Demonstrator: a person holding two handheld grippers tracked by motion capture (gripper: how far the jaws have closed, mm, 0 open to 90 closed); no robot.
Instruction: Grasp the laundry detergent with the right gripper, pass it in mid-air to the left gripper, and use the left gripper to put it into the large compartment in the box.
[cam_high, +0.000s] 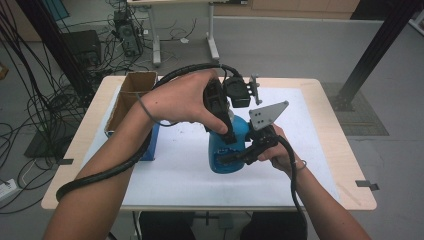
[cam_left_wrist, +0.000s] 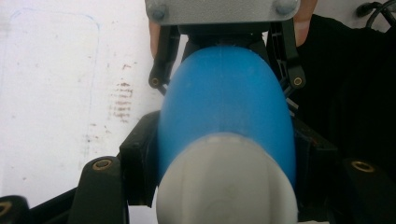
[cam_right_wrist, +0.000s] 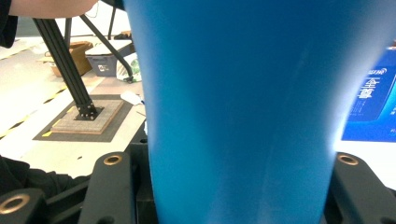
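A person stands at a table covered with a white mat (cam_high: 310, 150), holding a two-jaw gripper in each hand, and both grippers are clamped on one blue bottle (cam_high: 231, 145) near the middle of the mat. The left gripper (cam_high: 225, 132) comes down from above and its black jaws squeeze the upper part of the bottle, just below a white cap (cam_left_wrist: 226, 182) that shows large in the left gripper view. The right gripper (cam_high: 235, 157) comes in from the side and pinches the lower body; in the right gripper view the smooth blue wall sits between its two jaws. An open cardboard box (cam_high: 131, 97) stands at the far left edge of the table, with a blue carton (cam_high: 152, 142) beside it. The likely risk is that the two grippers pull or twist against each other, since the bottle looks smooth and rounded and could slip out of one pair of jaws. If the lower grip loosens first, the bottle could swing or tip onto the mat. Squeezing harder might dent the plastic, and if the cap is loose, its contents could spill.
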